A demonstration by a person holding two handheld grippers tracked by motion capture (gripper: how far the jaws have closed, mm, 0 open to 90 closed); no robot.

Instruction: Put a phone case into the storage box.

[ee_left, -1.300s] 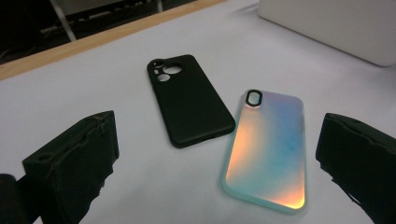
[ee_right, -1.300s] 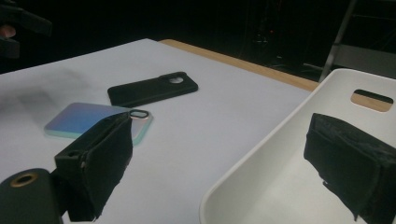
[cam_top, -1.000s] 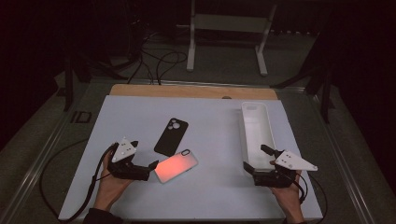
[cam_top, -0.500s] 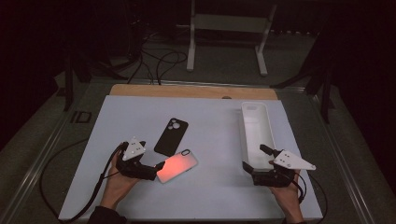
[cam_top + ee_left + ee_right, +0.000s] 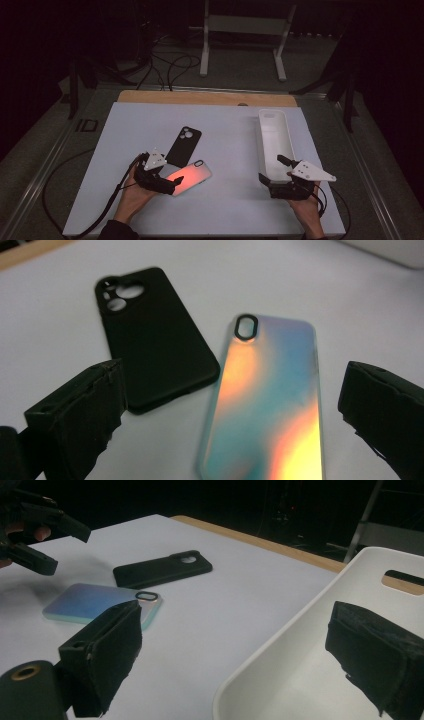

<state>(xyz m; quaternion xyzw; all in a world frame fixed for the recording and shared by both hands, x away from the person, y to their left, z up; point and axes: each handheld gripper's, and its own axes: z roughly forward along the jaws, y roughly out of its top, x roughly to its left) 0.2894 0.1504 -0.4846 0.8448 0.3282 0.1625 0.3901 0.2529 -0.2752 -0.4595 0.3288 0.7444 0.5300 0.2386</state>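
Tabletop (image 5: pixel 230 150) sitting white in dark room; left hand-held gripper (image 5: pixel 227 405) gaping over iridescent phone case (image 5: pixel 189 177), black case (image 5: pixel 184 146) touching beside; right hand-held gripper (image 5: pixel 235 650) spreading at white tray (image 5: pixel 274 142).

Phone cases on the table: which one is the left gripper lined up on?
The iridescent case, not the black case. It lies between the open left gripper, its camera cutout pointing away; the black one sits off to the side.

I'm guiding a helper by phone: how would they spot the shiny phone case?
On the white table, look near the left tool. Two phone cases lie there; the iridescent phone case shimmers orange and blue with one oval camera hole, unlike the matte black phone case.
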